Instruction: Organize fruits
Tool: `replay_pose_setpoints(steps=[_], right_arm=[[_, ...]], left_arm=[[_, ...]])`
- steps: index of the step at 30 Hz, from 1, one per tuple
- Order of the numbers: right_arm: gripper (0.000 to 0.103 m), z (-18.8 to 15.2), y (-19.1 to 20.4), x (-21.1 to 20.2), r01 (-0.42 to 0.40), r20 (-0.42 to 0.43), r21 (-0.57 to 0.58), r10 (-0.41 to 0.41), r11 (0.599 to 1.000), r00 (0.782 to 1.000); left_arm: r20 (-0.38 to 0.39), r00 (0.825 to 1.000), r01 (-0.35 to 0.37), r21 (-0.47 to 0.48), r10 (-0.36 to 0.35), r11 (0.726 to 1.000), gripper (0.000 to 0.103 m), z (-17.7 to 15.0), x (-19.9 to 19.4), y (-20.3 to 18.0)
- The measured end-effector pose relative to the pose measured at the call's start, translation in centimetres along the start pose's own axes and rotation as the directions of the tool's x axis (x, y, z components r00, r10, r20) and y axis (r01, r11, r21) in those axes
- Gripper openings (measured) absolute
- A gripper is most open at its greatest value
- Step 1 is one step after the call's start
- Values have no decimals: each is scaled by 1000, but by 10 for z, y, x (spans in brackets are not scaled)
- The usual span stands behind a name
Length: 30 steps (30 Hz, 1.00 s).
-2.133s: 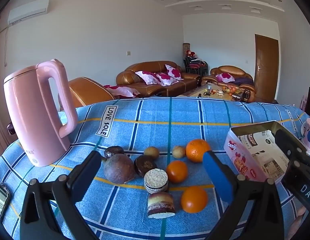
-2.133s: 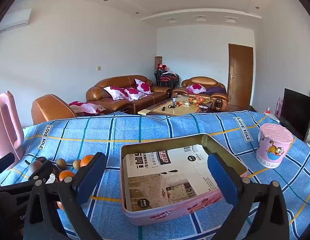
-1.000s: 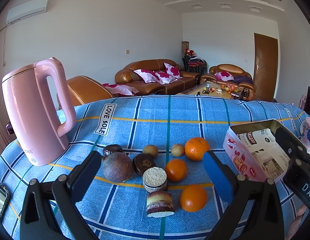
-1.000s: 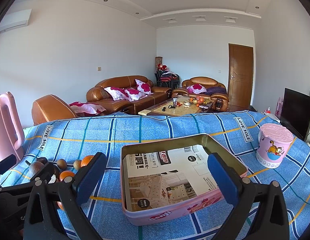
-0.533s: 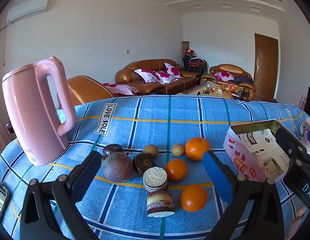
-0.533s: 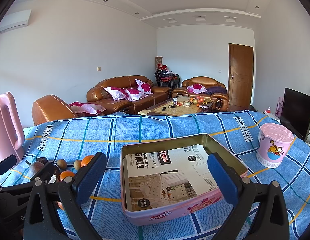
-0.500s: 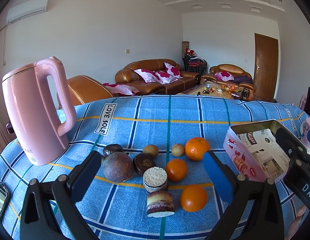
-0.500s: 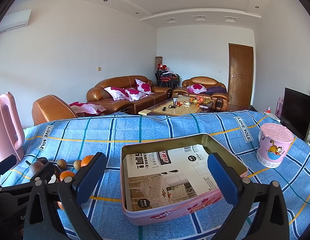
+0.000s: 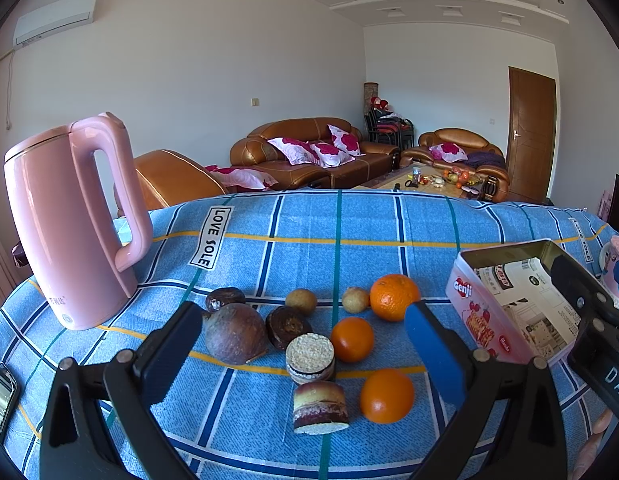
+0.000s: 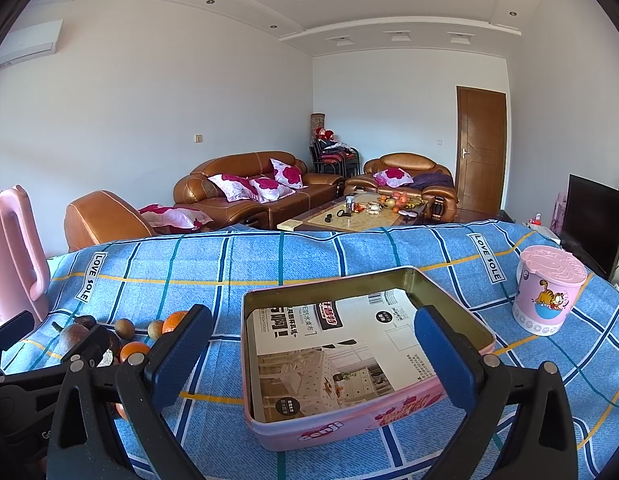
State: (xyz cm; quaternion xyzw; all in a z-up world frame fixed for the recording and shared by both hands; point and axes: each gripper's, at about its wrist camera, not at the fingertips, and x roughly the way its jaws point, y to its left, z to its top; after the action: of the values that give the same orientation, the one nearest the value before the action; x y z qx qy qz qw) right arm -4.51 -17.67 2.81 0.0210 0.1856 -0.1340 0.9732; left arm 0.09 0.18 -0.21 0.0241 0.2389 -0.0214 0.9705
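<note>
In the left wrist view, three oranges [image 9: 394, 297] [image 9: 352, 339] [image 9: 386, 395] lie on the blue checked cloth with a large dark purple fruit [image 9: 234, 333], two small brown fruits [image 9: 301, 301] and dark round fruits [image 9: 287, 327]. Two round cakes [image 9: 310, 358] [image 9: 319, 407] lie among them. My left gripper [image 9: 301, 344] is open and empty, just in front of the pile. The pink tin [image 10: 349, 356], lined with paper and holding nothing else, stands to the right. My right gripper [image 10: 313, 344] is open and empty over its near side.
A pink kettle [image 9: 69, 220] stands at the left of the table. A pink lidded cup [image 10: 549, 292] stands at the right. A phone [image 9: 1, 396] lies at the near left edge. Sofas and a coffee table are beyond the table.
The left wrist view has shifted very slightly, so the fruit sits a touch lower and left. The right gripper has not moved. Both grippers stay open.
</note>
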Motion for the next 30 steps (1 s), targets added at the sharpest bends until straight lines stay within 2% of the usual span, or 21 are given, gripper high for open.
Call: replay_pose_setpoints(steps=[15, 18, 21, 22, 23, 25, 26, 28, 30], right_arm=[[102, 0, 0, -3, -25, 6, 2, 25, 1000, 1000], [102, 0, 1, -4, -57, 8, -1, 57, 998, 998], [98, -1, 6, -5, -118, 1, -13, 118, 993, 993], [91, -1, 9, -4, -146, -12, -19, 146, 989, 989], [81, -2, 11, -2, -177, -33, -23, 176, 984, 984], [67, -5, 18, 5, -246, -96, -25, 242, 969, 965], [63, -8, 21, 11, -285, -135, -16, 281, 958, 950], [63, -13, 26, 19, -366, -205, 16, 361, 931, 910], [63, -18, 35, 25, -435, -262, 36, 428, 900, 865]], left_arm=[[-15, 1000, 0, 4, 0, 1000, 103, -2, 1, 3], [-26, 998, -64, 39, 65, 997, 103, 2, 5, 12], [-29, 990, -137, -26, 137, 990, 103, 7, 6, 39], [-33, 989, -143, -51, 142, 988, 103, 9, 6, 50], [-39, 989, -147, -74, 145, 986, 103, 10, 6, 60], [-58, 986, -163, -123, 157, 979, 103, 10, 6, 77], [-65, 989, -144, -141, 136, 979, 103, 9, 6, 84], [-86, 991, -112, -156, 99, 981, 102, 7, 7, 92], [-105, 989, -117, -156, 102, 981, 102, 4, 9, 95]])
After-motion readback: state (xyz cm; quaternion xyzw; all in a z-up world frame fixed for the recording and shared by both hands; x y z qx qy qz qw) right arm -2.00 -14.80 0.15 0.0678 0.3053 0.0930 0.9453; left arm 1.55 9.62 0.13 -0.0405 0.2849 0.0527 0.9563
